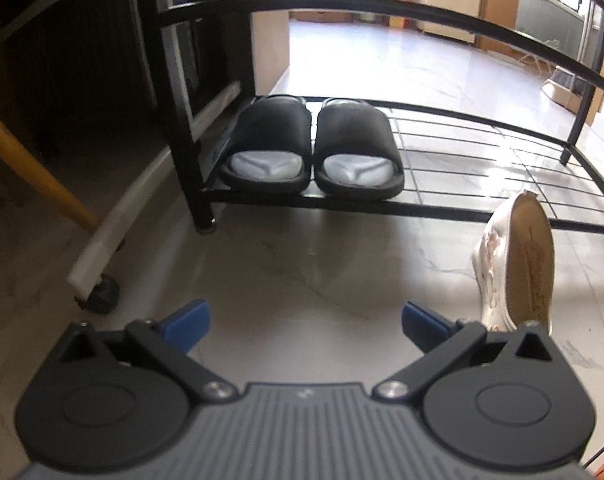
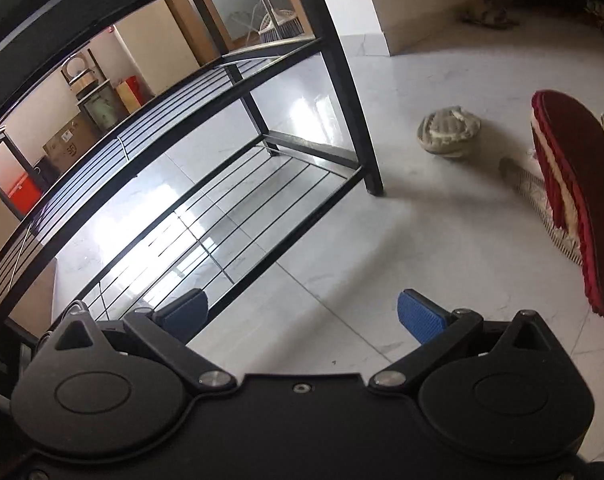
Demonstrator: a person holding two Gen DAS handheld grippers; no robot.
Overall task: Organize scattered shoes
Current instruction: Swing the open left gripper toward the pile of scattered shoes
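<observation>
The left gripper [image 1: 305,322] hangs low over the pale marbled tile floor [image 1: 294,264], its blue-padded fingers [image 1: 190,322] spread wide with nothing between them. Straight ahead stands the black metal shoe rack [image 1: 382,2] with wire-slat shelves; on the left end of its bottom shelf a pair of black rubber slide sandals [image 1: 312,148] sits side by side, touching, heels toward the front rail and hard against the rack's left post. The rest of that shelf to their right is bare wire through to the far post. On the floor just right of the left gripper, a cream slip-on shoe with a pinkish pattern [image 1: 518,264] lies tipped on its side, its tan insole facing the camera and its toe near the shelf's front rail; open tile separates it from the sandals. The right gripper [image 2: 304,314] is also held wide and empty, above the floor at the rack's front rail [image 2: 238,296], looking along the right-hand part of the bottom shelf. Beyond the rack's right front leg [image 2: 372,184] the floor is open, then a beige knitted shoe [image 2: 448,132] lies on its own, well clear of the leg. Nearer, at the right edge, a dark red fringed slipper [image 2: 574,200] stands tilted up on edge, overlapping a pale woven shoe [image 2: 526,184] on the floor behind it.
</observation>
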